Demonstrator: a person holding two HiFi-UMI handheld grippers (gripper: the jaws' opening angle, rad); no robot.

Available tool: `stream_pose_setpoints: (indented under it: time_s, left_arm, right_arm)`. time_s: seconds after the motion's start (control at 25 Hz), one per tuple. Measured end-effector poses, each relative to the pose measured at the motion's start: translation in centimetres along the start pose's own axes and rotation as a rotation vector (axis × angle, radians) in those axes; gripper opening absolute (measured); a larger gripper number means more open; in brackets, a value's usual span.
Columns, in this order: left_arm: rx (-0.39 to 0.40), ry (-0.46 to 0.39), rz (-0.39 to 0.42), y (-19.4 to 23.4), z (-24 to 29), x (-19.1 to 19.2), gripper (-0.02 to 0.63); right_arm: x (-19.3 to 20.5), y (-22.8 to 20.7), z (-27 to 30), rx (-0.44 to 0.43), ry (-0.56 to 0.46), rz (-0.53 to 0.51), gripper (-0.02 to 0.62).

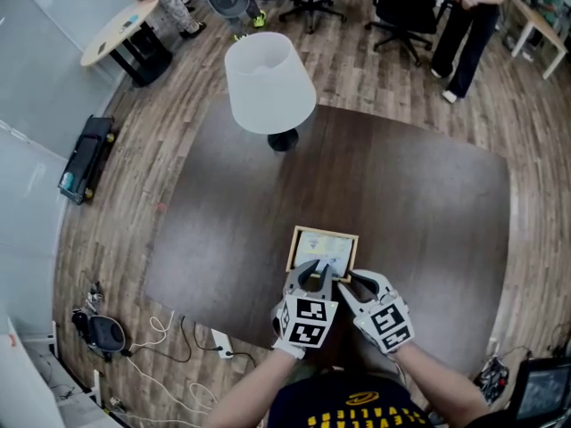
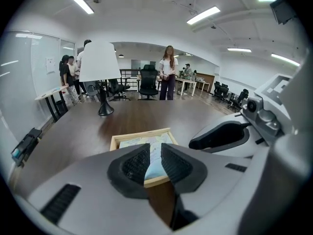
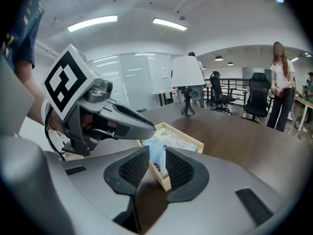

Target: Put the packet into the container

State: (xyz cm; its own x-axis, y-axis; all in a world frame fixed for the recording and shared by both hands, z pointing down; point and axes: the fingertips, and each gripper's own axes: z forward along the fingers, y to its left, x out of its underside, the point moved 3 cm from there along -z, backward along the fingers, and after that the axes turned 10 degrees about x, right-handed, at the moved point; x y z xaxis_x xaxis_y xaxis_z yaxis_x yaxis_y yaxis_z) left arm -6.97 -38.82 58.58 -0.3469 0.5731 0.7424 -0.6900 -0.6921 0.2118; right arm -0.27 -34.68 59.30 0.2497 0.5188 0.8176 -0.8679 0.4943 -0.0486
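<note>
A shallow wooden container (image 1: 299, 237) sits on the dark table near its front edge. A light-blue printed packet (image 1: 323, 253) lies in it. Both grippers meet at the container's near rim. My right gripper (image 1: 348, 278) comes in from the right, and the packet's near end (image 3: 156, 161) bulges up between its pads, which close on it. My left gripper (image 1: 313, 273) hovers over the near rim with a narrow gap between its pads. Through that gap the packet (image 2: 152, 159) and the container (image 2: 117, 141) show, with nothing pressed between the pads.
A white-shaded lamp (image 1: 269, 83) stands on the far part of the table (image 1: 419, 194). Office chairs (image 1: 403, 7), a small round table (image 1: 120, 29) and standing people (image 1: 471, 25) are beyond it. Cables and a power strip (image 1: 219, 341) lie on the floor at the left.
</note>
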Motion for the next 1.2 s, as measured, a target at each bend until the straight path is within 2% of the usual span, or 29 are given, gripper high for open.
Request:
stream_pose_setpoints:
  time_s: [0.16,0.52,0.64,0.72,0.92,1.04,1.2]
  left_arm:
    - [0.024,-0.013,-0.064,-1.0,-1.4,-0.2,0.057]
    - [0.069,-0.104,-0.105,-3.4,-4.9,-0.5,0.057]
    - [0.082,-0.159,-0.112,-4.2,-6.3,-0.8,0.000]
    - [0.098,-0.184,-0.118,-4.7,-7.0,-0.7,0.000]
    - [0.120,-0.200,-0.118,-5.9,-8.3,-0.3,0.000]
    - [0.134,-0.206,-0.112,-6.7,-9.1,-0.4,0.000]
    - [0.148,-0.225,-0.100,-7.4,-10.0,-0.6,0.000]
  right_arm:
    - [-0.5,0.1,-0.7,-0.017,-0.020,0.048,0.107]
    - [-2.2,1.0,-2.9,-0.067,-0.102,0.084,0.104]
    - [-2.8,1.2,-3.9,-0.075,-0.120,0.088,0.036]
    - [-2.8,1.5,-4.3,-0.091,-0.117,0.097,0.015]
    - [-3.5,2.0,-5.9,-0.134,-0.143,0.134,0.009]
    - [-4.2,2.0,-7.0,-0.124,-0.167,0.142,0.009]
    - [-5.0,1.8,-8.1,-0.067,-0.196,0.152,0.011]
